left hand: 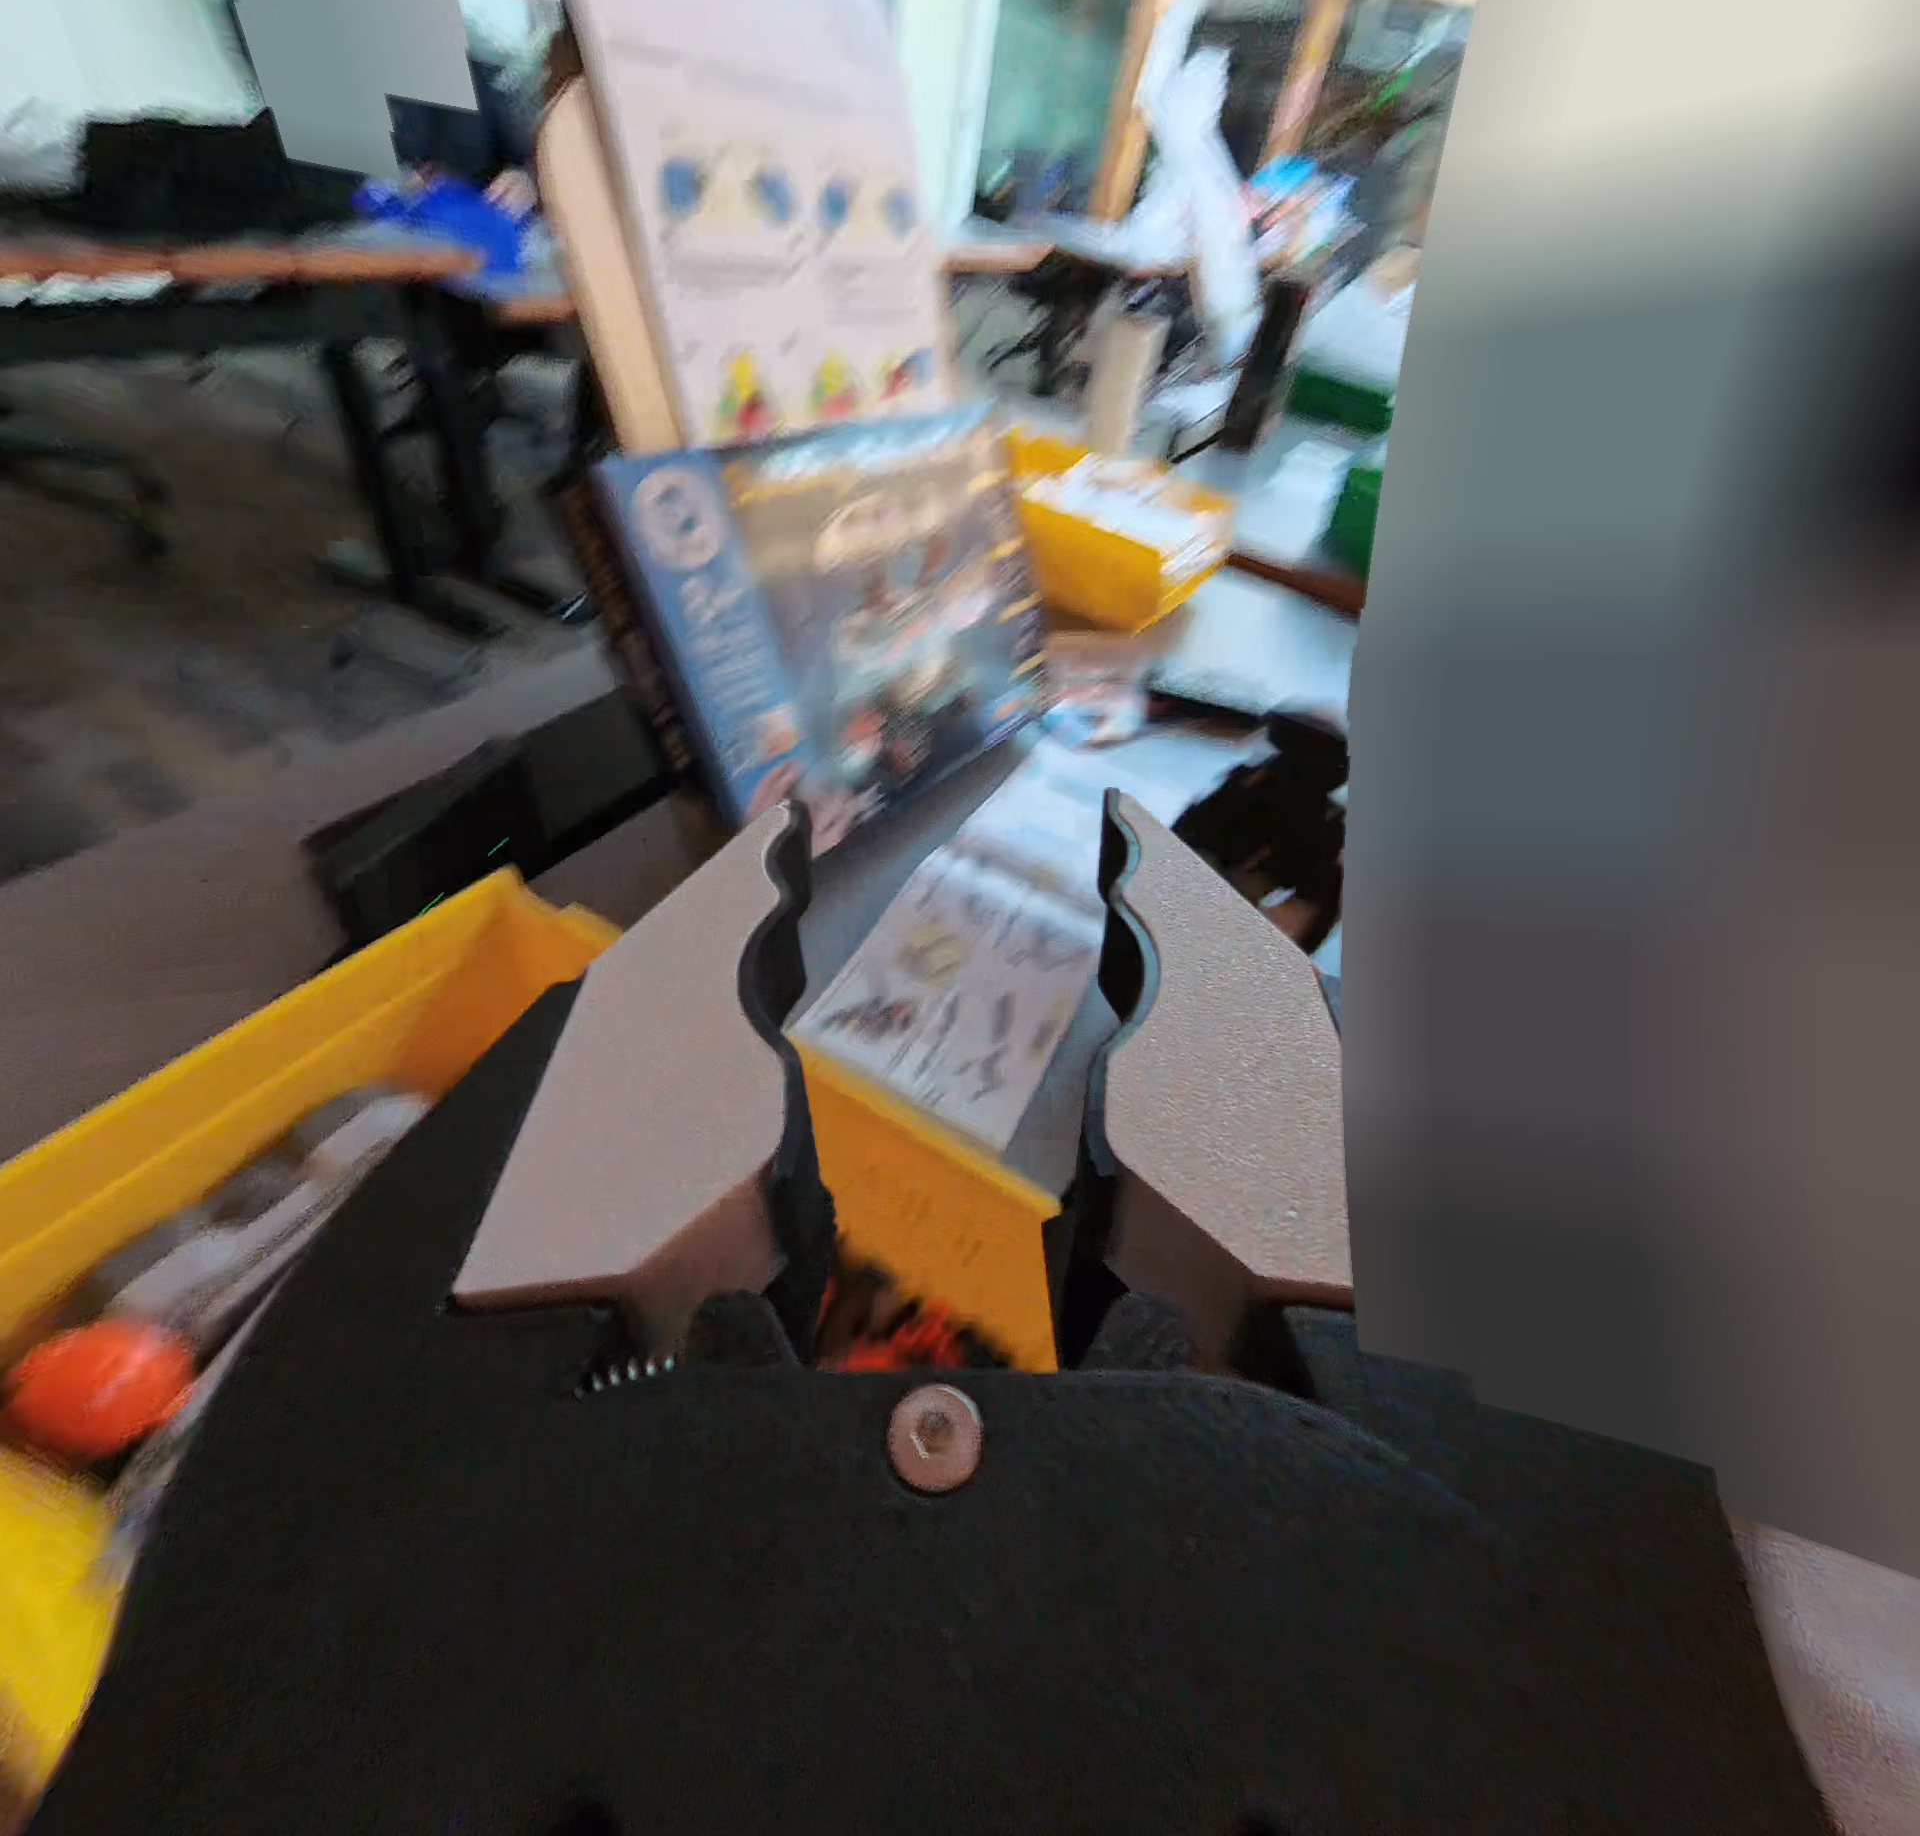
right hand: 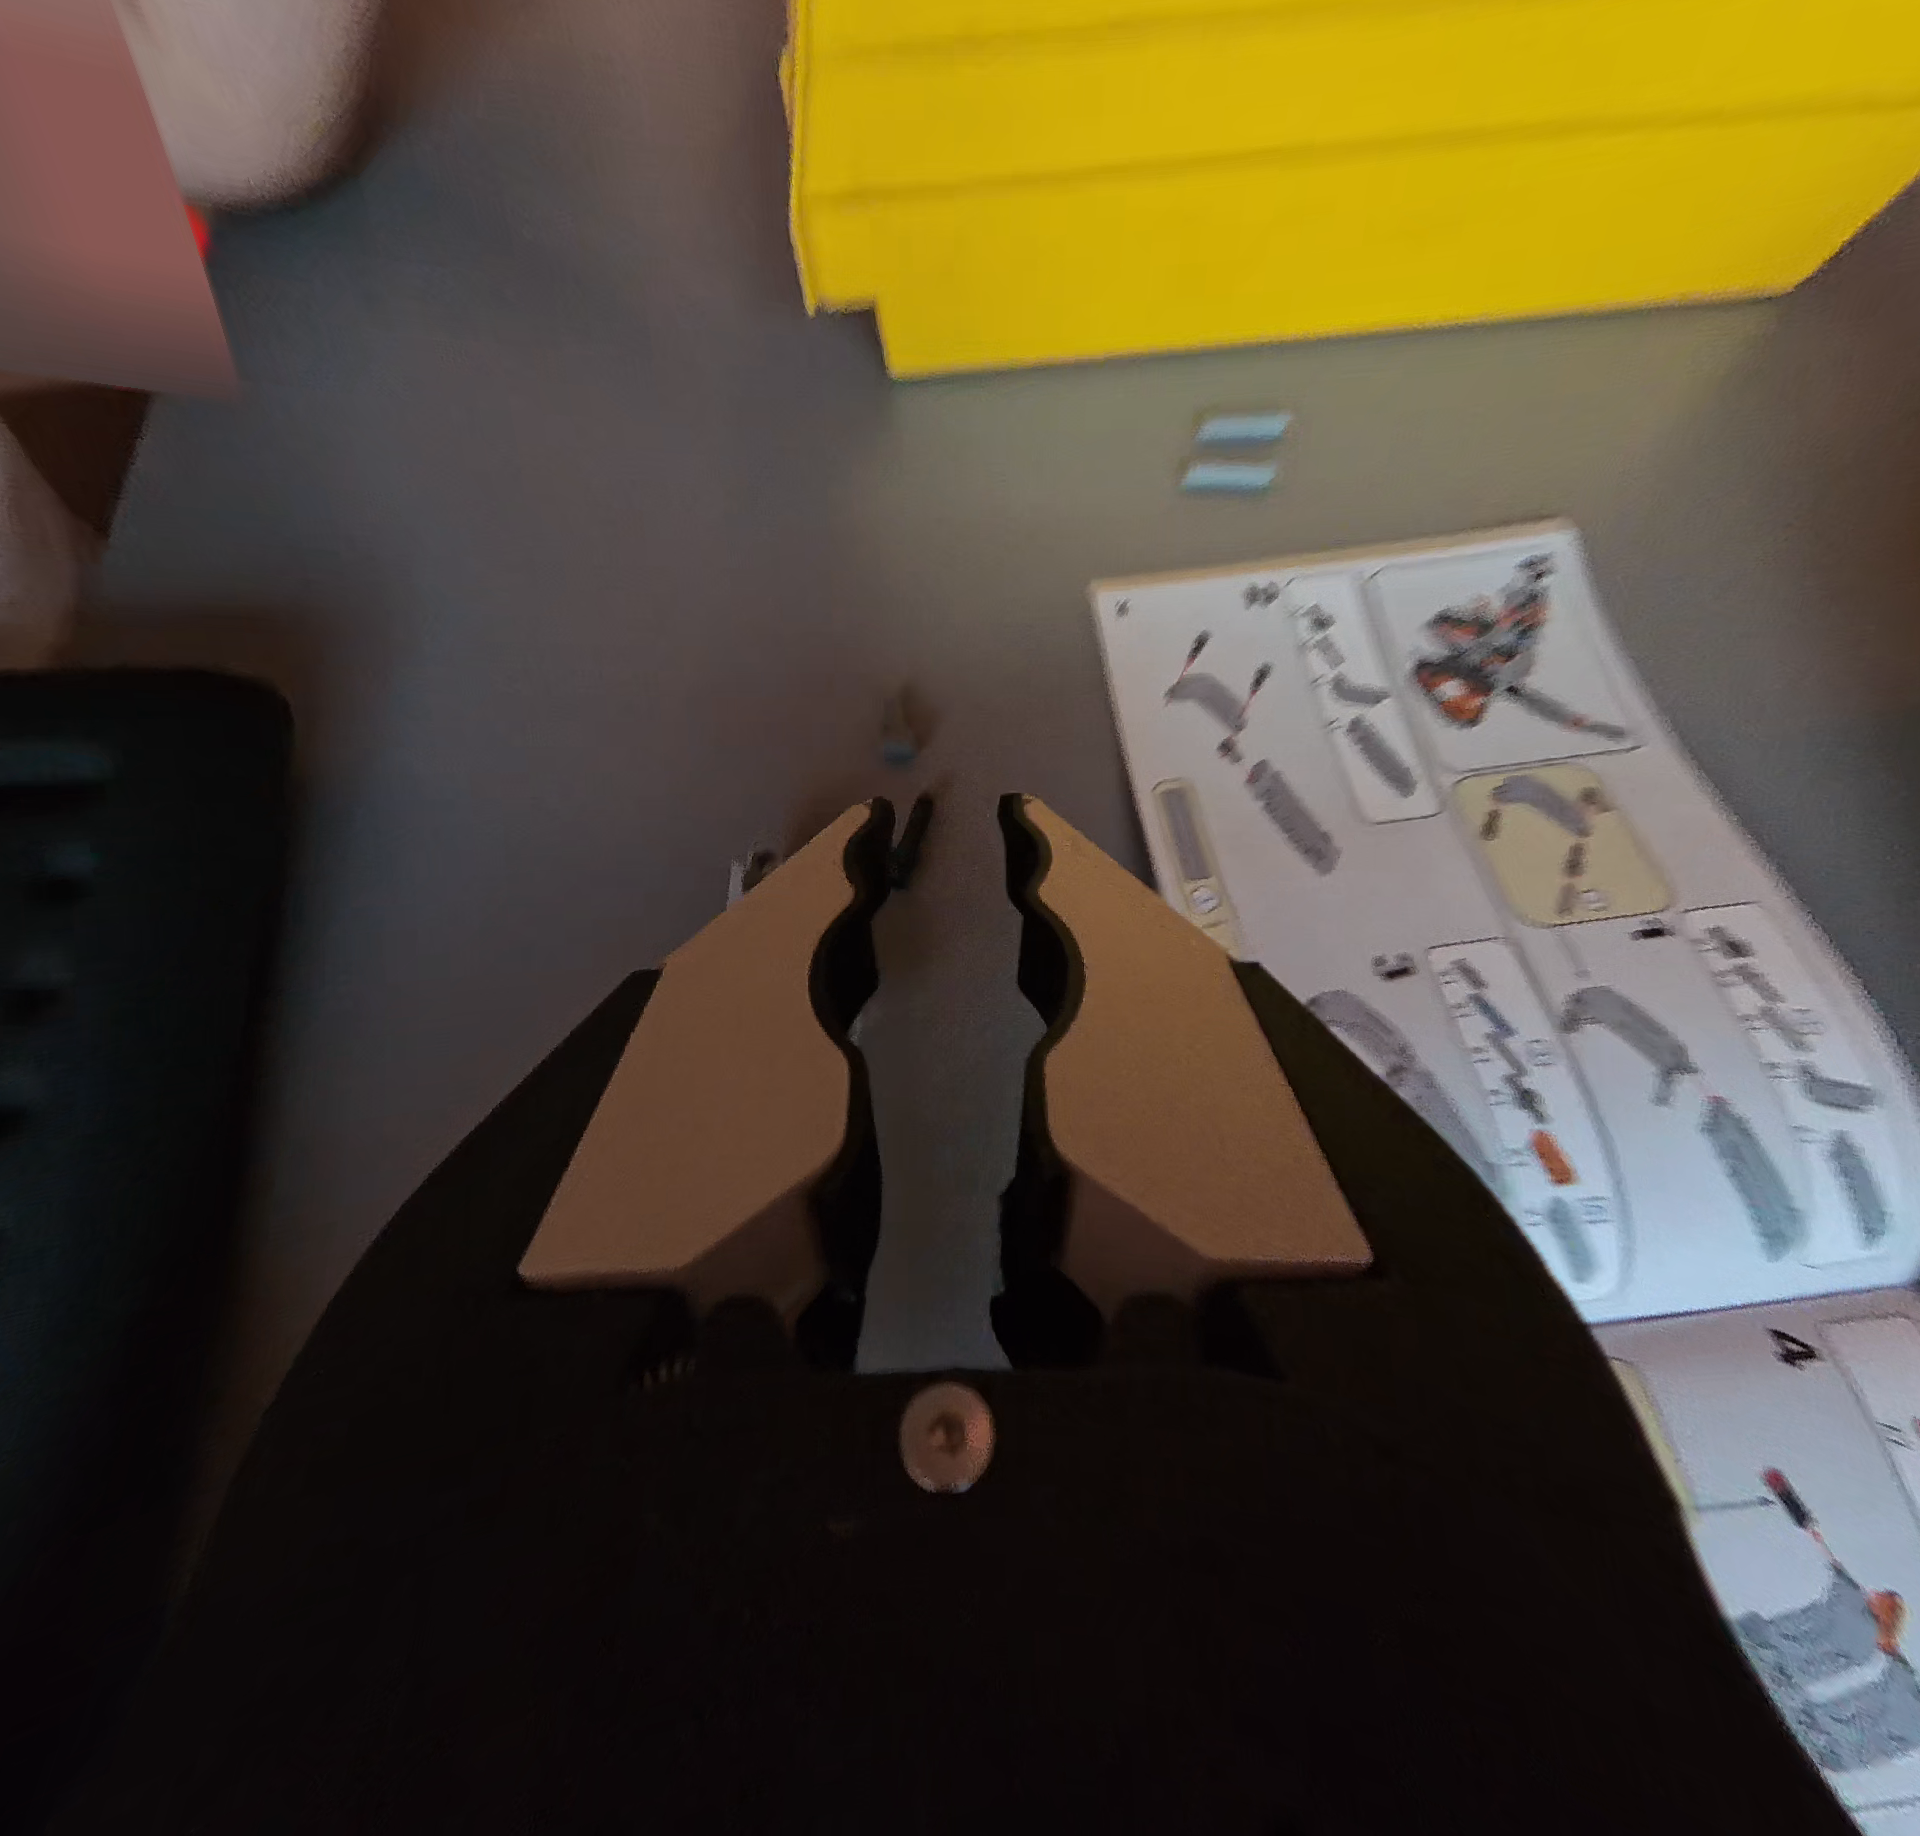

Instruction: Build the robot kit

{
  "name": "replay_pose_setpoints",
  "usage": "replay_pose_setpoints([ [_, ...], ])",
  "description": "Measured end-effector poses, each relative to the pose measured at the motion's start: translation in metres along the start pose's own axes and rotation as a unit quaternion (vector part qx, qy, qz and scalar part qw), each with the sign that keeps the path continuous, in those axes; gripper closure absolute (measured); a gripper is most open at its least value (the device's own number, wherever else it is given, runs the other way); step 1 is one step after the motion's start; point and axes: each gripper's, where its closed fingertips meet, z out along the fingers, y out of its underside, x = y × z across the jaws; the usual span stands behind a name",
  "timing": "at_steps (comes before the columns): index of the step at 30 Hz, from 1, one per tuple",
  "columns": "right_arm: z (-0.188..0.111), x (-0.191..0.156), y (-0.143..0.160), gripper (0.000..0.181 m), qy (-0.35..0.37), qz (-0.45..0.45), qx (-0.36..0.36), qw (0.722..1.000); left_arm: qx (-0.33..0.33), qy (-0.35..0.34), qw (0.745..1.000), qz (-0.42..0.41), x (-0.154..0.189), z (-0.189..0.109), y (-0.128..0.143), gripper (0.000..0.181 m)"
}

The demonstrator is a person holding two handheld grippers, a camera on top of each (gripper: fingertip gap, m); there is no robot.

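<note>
Left gripper (left hand: 951, 830): jaws spread, nothing between them; hovers over yellow bin (left hand: 312, 1038), approx. above its far wall. Bin contents blurred: orange round pc (left hand: 99, 1386) plus grey bits, can't ID further.
Right gripper (right hand: 940, 810): jaws part-spread w/ a narrow gap, pointing down at grey table (right hand: 571, 539). Small dark pin-like pc (right hand: 912, 836) sits at the tip of its left finger; touching or just beside, can't tell, and not pinched betw. both fingers.

Items nearby:
- Instruction booklet (right hand: 1507, 903), open, flat on table, just right of the right gripper; also seen ahead of the left gripper.
- Second yellow bin (right hand: 1299, 145), beyond the booklet, apart from it.
- Two small pale strips (right hand: 1236, 451) on table betw. that bin and booklet.
- Tiny grey pc (right hand: 902, 721) just ahead of the right fingertips.
- Printed blue box (left hand: 831, 623), propped upright against tall cardboard carton (left hand: 748, 176).
- Black object (right hand: 125, 955) at left edge, unclear.

Progress: no assembled item in view; neither gripper carries anything for certain. Both views motion-blurred.
</note>
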Motion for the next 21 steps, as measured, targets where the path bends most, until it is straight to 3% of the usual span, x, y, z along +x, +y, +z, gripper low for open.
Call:
replay_pose_setpoints([
  [1, -0.007, 0.006, -0.012, 0.161, 0.015, 0.001, 0.037, 0.999, -0.038, -0.048, 0.998, 0.007, -0.017, -0.002, 0.013, 0.128],
  [4, -0.031, 0.022, -0.044, 0.162, 0.067, 0.003, 0.143, 0.987, -0.144, -0.167, 0.975, 0.013, -0.065, -0.013, 0.052, 0.133],
  [7, -0.045, 0.039, -0.055, 0.163, 0.138, -0.017, 0.193, 0.971, -0.204, -0.202, 0.957, -0.026, -0.093, -0.015, 0.083, 0.136],
  [10, -0.048, 0.052, -0.051, 0.166, 0.187, -0.027, 0.186, 0.964, -0.26, -0.214, 0.94, -0.054, -0.113, -0.005, 0.114, 0.138],
  [15, -0.04, 0.056, -0.042, 0.168, 0.177, -0.006, 0.176, 0.968, -0.355, -0.185, 0.914, -0.071, -0.122, 0.024, 0.167, 0.149],
  [21, -0.033, 0.058, -0.035, 0.168, 0.179, -0.012, 0.154, 0.972, -0.366, -0.263, 0.891, -0.052, -0.163, 0.031, 0.189, 0.156],
])
